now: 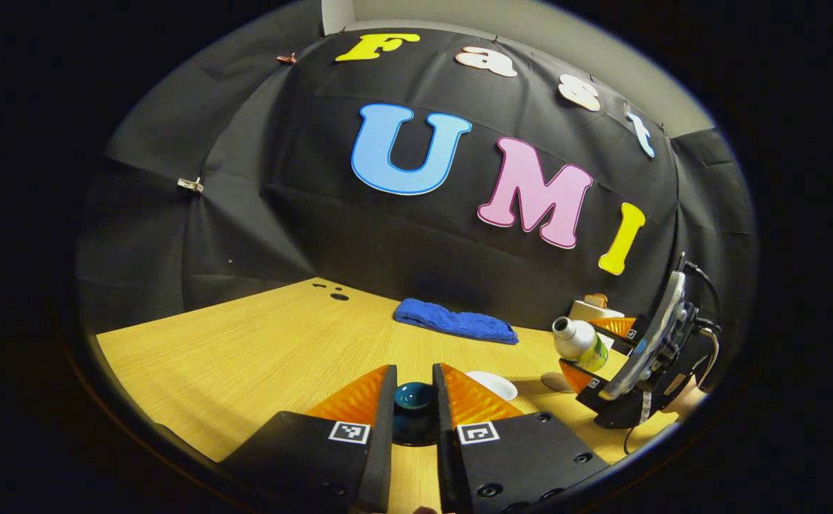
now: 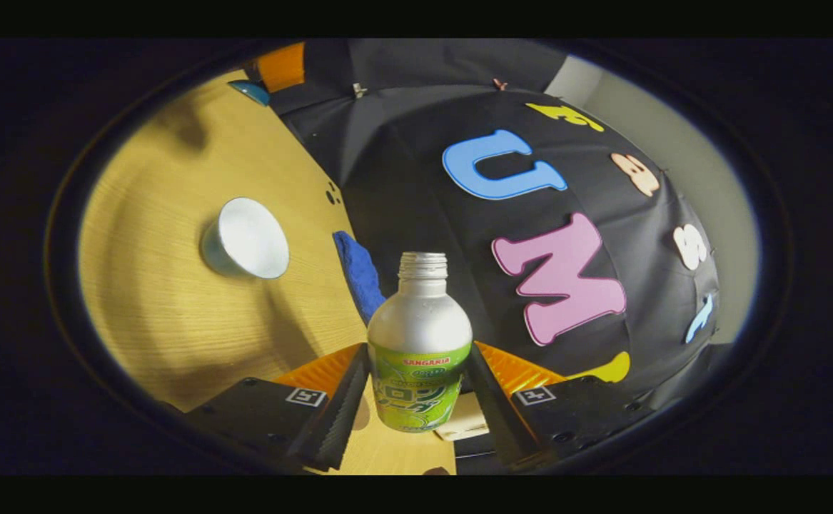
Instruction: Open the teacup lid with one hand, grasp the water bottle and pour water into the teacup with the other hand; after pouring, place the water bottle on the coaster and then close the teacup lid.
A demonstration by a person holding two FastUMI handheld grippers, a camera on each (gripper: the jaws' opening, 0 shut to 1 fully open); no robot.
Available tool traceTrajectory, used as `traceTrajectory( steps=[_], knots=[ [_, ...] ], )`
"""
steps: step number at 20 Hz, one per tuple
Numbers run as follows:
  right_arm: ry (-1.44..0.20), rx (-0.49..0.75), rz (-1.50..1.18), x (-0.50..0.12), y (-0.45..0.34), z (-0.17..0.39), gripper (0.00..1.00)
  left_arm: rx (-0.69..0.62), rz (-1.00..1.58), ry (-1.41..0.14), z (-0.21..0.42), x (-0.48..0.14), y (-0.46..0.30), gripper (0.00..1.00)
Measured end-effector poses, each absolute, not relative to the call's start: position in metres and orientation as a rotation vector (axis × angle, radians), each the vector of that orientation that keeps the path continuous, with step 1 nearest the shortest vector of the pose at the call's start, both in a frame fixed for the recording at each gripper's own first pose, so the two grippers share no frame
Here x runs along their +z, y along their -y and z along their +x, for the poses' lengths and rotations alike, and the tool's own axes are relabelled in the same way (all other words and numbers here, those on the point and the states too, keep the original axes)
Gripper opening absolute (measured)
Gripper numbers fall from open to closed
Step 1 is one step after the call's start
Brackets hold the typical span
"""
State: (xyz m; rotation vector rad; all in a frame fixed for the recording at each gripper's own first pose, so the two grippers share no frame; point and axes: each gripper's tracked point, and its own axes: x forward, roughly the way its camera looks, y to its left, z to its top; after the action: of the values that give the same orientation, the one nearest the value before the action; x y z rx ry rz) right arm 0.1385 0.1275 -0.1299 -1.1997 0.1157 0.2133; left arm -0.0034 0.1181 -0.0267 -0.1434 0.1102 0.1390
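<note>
Left gripper view: the left tongs (image 1: 414, 400) clamp the teacup lid (image 1: 414, 397) above bare tabletop (image 1: 245, 350). Beyond them, rightward, the right tongs (image 2: 416, 389) clamp the tilted water bottle (image 2: 420, 343); the open teacup (image 2: 245, 239) stands well left of them.

Wooden table (image 1: 259, 350): teacup (image 2: 245, 239), blue towel (image 1: 456, 321).

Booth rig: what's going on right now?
A person works two handheld grippers. The left gripper has its fingers closed on the dark teacup lid, held off the teacup, which stands open on the wooden table. The right gripper grips the uncapped water bottle, tilted toward the cup. No water is visibly flowing. A blue towel lies behind.
</note>
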Motion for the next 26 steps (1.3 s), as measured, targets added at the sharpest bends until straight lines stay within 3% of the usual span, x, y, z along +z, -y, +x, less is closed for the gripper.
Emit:
traceTrajectory(
  steps=[12,13,14,23,24,26],
  knots=[
    [-0.054,0.310,-1.510,-0.148,-0.155,0.135,0.80,0.156,-0.142,-0.119,-0.002,-0.030,-0.123,0.30],
    [-0.048,0.314,-1.534,-0.148,-0.157,0.136,0.84,0.156,-0.142,-0.120,-0.002,-0.030,-0.124,0.30],
    [-0.039,0.315,-1.560,-0.148,-0.157,0.136,0.80,0.157,-0.142,-0.121,-0.003,-0.030,-0.124,0.30],
    [-0.026,0.339,-1.706,-0.152,-0.156,0.137,0.80,0.158,-0.147,-0.127,-0.001,-0.032,-0.123,0.30],
    [-0.028,0.341,-1.718,-0.152,-0.155,0.137,0.76,0.159,-0.148,-0.128,-0.003,-0.033,-0.125,0.30],
    [-0.030,0.345,-1.743,-0.153,-0.155,0.139,0.80,0.160,-0.147,-0.129,-0.002,-0.033,-0.125,0.30]
  ],
)
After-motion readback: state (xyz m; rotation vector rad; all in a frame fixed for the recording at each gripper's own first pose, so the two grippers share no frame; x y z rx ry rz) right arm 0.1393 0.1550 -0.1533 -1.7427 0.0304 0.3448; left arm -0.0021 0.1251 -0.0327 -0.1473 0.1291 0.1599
